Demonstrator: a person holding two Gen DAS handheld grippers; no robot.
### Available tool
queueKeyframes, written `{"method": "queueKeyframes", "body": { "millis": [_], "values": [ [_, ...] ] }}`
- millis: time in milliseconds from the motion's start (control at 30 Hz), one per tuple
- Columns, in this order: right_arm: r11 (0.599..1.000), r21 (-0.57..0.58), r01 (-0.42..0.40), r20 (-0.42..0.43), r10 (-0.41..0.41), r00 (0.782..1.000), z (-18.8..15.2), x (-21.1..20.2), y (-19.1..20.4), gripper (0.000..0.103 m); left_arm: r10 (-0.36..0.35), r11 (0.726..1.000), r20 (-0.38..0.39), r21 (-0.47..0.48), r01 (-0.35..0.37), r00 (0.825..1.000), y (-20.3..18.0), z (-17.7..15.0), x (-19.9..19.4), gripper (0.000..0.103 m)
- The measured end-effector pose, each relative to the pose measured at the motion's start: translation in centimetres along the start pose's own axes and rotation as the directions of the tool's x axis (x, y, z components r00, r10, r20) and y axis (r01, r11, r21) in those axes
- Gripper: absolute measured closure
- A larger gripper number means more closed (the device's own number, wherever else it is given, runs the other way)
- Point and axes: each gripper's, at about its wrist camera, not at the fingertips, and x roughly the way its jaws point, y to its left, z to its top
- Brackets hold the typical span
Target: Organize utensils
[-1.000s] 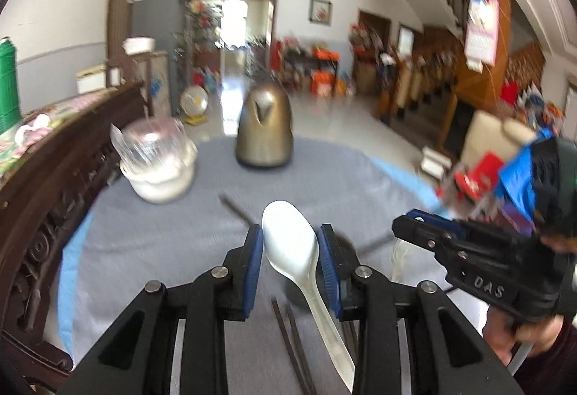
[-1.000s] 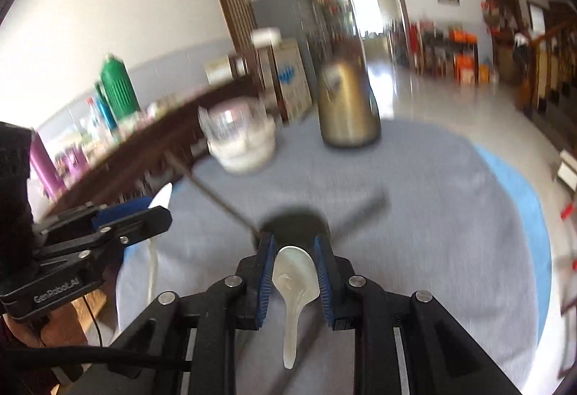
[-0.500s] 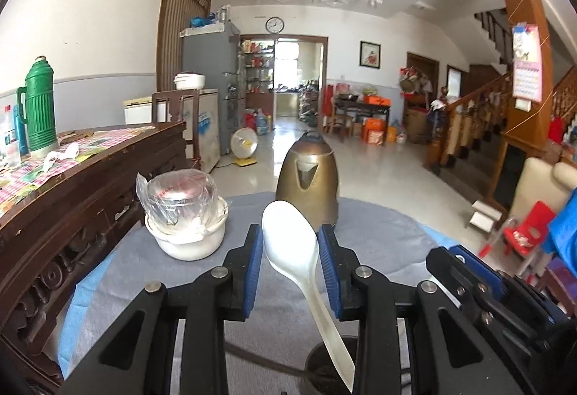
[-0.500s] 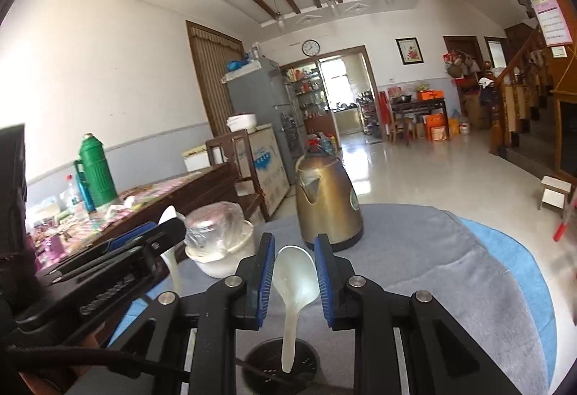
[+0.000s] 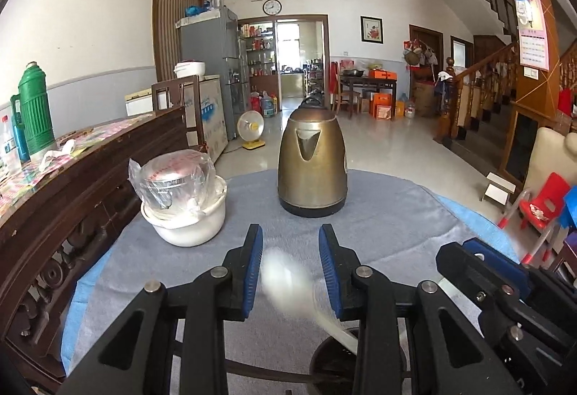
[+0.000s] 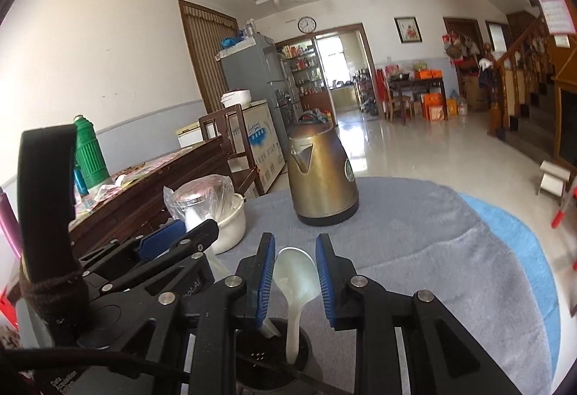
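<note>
My left gripper (image 5: pixel 290 268) has its jaws apart. A white spoon (image 5: pixel 285 281), blurred, drops between them, its handle end in the dark utensil holder (image 5: pixel 333 364) below. My right gripper (image 6: pixel 295 281) is shut on a second white spoon (image 6: pixel 295 277), whose handle points down into the same holder (image 6: pixel 268 360). Another white utensil handle (image 6: pixel 268 326) stands in the holder. The left gripper's body (image 6: pixel 169 250) shows at the left of the right wrist view; the right gripper's body (image 5: pixel 505 290) shows at the right of the left wrist view.
A brass kettle (image 5: pixel 312 167) stands at the back of the grey cloth-covered round table (image 5: pixel 396 214). A white bowl with a bagged metal cup (image 5: pixel 184 193) stands back left. A dark wooden sideboard (image 5: pixel 54 196) lies to the left with a green thermos (image 5: pixel 34 113).
Both grippers tilted up and came over the holder. The left jaws opened slightly and its spoon slipped down, now blurred. The right gripper still grips its spoon.
</note>
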Motion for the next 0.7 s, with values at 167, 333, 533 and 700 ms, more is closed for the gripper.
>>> {"method": "queueKeyframes", "body": {
  "millis": [167,333,533,700],
  "values": [
    [0.999,0.033,-0.01,0.007,0.01,1.0,0.6,-1.0,-0.1,0.076,-0.012,1.0,0.031,0.002,0.012,0.999,0.5,0.6,-1.9,0.069],
    [0.999,0.047,-0.018,0.07,0.015,0.997,1.2,-3.9,0.1,0.076,-0.004,1.0,0.104,-0.028,0.007,0.995,2.2,1.0,-6.2,0.069],
    [0.997,0.049,-0.059,0.172,0.049,0.984,0.6,-9.5,0.5,0.077,0.076,0.996,0.186,-0.063,-0.065,0.98,4.8,-0.9,-12.1,0.049],
    [0.996,0.016,-0.084,0.165,0.08,0.983,-1.3,-12.1,0.9,0.077,0.122,0.992,0.136,-0.045,-0.117,0.983,7.1,-4.5,-13.3,0.042]
  ]
}}
